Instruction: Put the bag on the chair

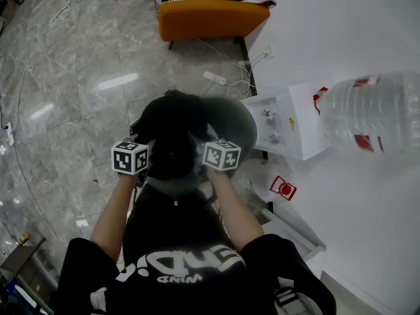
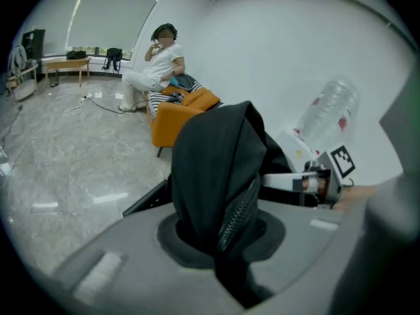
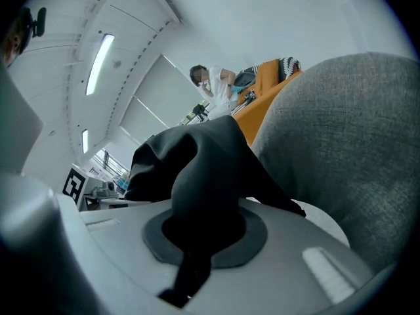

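A black fabric bag point(image 1: 169, 135) hangs between both grippers, over the near edge of a round grey upholstered chair point(image 1: 241, 118). My left gripper point(image 1: 143, 155) is shut on a fold of the bag with a zipper point(image 2: 239, 209) running into the jaws. My right gripper point(image 1: 209, 153) is shut on another fold of the bag point(image 3: 197, 169). In the right gripper view the grey chair point(image 3: 341, 143) rises close on the right, beside the bag. The right gripper's marker cube point(image 2: 342, 161) shows behind the bag in the left gripper view. The fingertips themselves are buried in fabric.
An orange armchair point(image 1: 210, 15) with a striped throw stands farther off, and a person point(image 2: 157, 64) sits on it. A white table point(image 1: 367, 195) on the right carries a big clear water bottle point(image 1: 374, 110). A power strip point(image 1: 214, 78) and cables lie on the marble floor.
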A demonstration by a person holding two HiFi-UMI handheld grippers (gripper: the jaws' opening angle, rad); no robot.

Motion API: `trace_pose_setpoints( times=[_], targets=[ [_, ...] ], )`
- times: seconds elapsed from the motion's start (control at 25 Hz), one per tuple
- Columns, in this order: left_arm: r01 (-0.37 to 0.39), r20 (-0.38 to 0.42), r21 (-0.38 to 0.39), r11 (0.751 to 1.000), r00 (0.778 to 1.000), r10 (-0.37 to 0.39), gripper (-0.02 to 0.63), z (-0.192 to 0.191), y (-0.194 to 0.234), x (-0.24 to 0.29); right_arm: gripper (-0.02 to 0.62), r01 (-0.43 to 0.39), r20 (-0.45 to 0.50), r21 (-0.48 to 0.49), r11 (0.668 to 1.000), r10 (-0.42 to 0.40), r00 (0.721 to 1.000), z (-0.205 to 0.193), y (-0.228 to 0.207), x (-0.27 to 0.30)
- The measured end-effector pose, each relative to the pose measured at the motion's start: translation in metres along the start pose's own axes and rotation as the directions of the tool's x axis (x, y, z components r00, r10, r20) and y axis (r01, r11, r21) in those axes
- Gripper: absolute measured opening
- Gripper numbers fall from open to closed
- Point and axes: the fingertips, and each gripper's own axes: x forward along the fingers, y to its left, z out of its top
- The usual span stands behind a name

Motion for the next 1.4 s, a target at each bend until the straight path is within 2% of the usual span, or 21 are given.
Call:
trace_pose_setpoints(
  times=[0.24,0.36,0.52,0.64,0.76,0.84,1.12,1.4],
  targets=[
    [0.011,-0.021,-0.021,1.0,1.0,-0.011,0.057,-0.004,0.009,0.011,0.018,0.029,-0.008,0.025,0.999,-0.028,1.0,-0.004,-0.009,0.011],
    [0.015,-0.027,-0.026,1.0,0.999,-0.016,0.085,-0.008,0.011,0.013,0.021,0.05,-0.029,0.023,0.998,-0.05,0.998,-0.007,-0.011,0.014],
    [0.019,-0.064,-0.056,0.998,0.998,-0.023,0.176,-0.01,0.009,0.014,0.061,0.078,-0.06,-0.008,0.997,-0.078,0.995,-0.008,-0.01,0.013],
    [0.01,-0.081,-0.1,0.995,0.997,-0.018,0.303,-0.008,0.005,0.012,0.117,0.083,-0.077,-0.014,0.996,-0.084,0.993,-0.009,-0.008,0.009],
    [-0.027,-0.062,-0.117,0.993,0.998,0.02,0.356,-0.003,0.002,0.001,0.18,0.083,-0.078,-0.021,0.996,-0.084,0.993,-0.006,-0.002,0.002],
    [-0.059,-0.045,-0.113,0.992,0.998,0.054,0.37,0.001,-0.001,-0.008,0.198,0.079,-0.068,-0.032,0.996,-0.081,0.994,-0.001,0.0,-0.006],
    [-0.101,-0.024,-0.095,0.99,0.995,0.099,0.416,0.001,-0.023,-0.037,0.216,0.048,-0.022,-0.044,0.998,-0.049,0.999,0.009,0.013,-0.042],
    [-0.121,0.077,-0.081,0.989,0.989,0.127,0.426,0.015,-0.053,-0.069,0.221,0.001,0.021,-0.032,1.0,0.0,1.0,0.014,0.026,-0.075]
  ],
)
